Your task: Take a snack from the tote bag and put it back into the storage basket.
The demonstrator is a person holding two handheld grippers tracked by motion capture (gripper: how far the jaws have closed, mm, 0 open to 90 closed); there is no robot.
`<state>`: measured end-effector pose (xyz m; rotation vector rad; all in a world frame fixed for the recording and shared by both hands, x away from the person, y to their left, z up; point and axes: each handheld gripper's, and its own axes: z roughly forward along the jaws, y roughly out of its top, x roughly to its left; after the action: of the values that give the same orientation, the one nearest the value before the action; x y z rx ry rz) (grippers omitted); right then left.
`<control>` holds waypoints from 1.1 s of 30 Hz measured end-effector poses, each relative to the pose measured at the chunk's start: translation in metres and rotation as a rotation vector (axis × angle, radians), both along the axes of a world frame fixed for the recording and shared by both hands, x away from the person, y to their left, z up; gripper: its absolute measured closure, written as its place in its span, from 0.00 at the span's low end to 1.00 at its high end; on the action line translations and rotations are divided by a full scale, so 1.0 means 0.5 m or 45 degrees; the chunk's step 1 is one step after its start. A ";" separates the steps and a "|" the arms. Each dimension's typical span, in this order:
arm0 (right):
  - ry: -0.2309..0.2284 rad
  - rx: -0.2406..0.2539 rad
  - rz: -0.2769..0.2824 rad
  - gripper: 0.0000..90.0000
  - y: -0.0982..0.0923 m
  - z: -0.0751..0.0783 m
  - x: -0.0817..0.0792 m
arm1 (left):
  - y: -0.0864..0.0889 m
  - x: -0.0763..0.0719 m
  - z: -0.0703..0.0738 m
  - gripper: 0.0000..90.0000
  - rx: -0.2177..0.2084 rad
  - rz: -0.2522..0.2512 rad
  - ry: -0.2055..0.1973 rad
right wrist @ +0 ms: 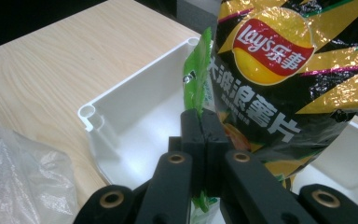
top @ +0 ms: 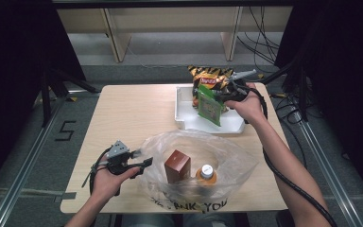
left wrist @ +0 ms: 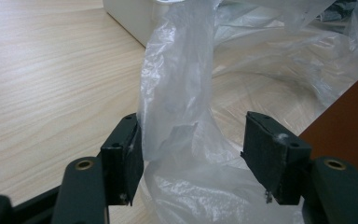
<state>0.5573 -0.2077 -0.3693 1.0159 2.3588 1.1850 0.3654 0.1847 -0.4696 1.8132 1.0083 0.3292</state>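
Plastic bag, high view: we see a clear plastic bag (top: 198, 165) lying open on the near half of the tabletop (top: 127, 113), with a brown box (top: 177, 165) and an orange bottle (top: 206, 175) already standing inside it.
Left tongs, high view: our left tongs (top: 143, 158) sit at the bag's left rim.
Right tongs, high view: our right tongs (top: 217, 96) hang over the white tray (top: 184, 120) at the far right, a green packet (top: 210, 106) dangling below them, in front of a black and yellow chip bag (top: 211, 75).
Left gripper view: the left tongs (left wrist: 191, 140) stand apart, a fold of the plastic bag (left wrist: 177, 93) rising between the pads and brushing the left one; we judge nothing is clamped. The brown box (left wrist: 349, 116) shows at the right edge.
Right gripper view: the right tongs (right wrist: 204, 128) are pressed together on the edge of the green packet (right wrist: 196, 86), just beside the chip bag (right wrist: 284, 70), above the white tray (right wrist: 135, 107).
Done, as we judge it: two items are bagged and the green packet is lifted off the tray.
Left to do: we judge the packet must cross to the bag and drop in; the chip bag waits in the tray, and the bag's rim is not gripped.
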 end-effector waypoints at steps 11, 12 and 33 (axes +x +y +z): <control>-0.032 0.006 -0.017 1.00 0.005 -0.014 0.011 | 0.000 0.000 0.000 0.43 -0.001 0.000 0.000; -0.014 0.001 -0.018 1.00 0.005 -0.013 0.010 | 0.000 0.000 0.000 0.43 0.000 0.000 0.001; -0.004 -0.014 -0.012 1.00 0.011 -0.024 0.022 | -0.001 0.001 -0.002 0.43 -0.003 -0.007 0.001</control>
<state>0.5683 -0.2021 -0.3815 1.0198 2.3533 1.1683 0.3660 0.1845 -0.4705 1.8135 1.0038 0.3241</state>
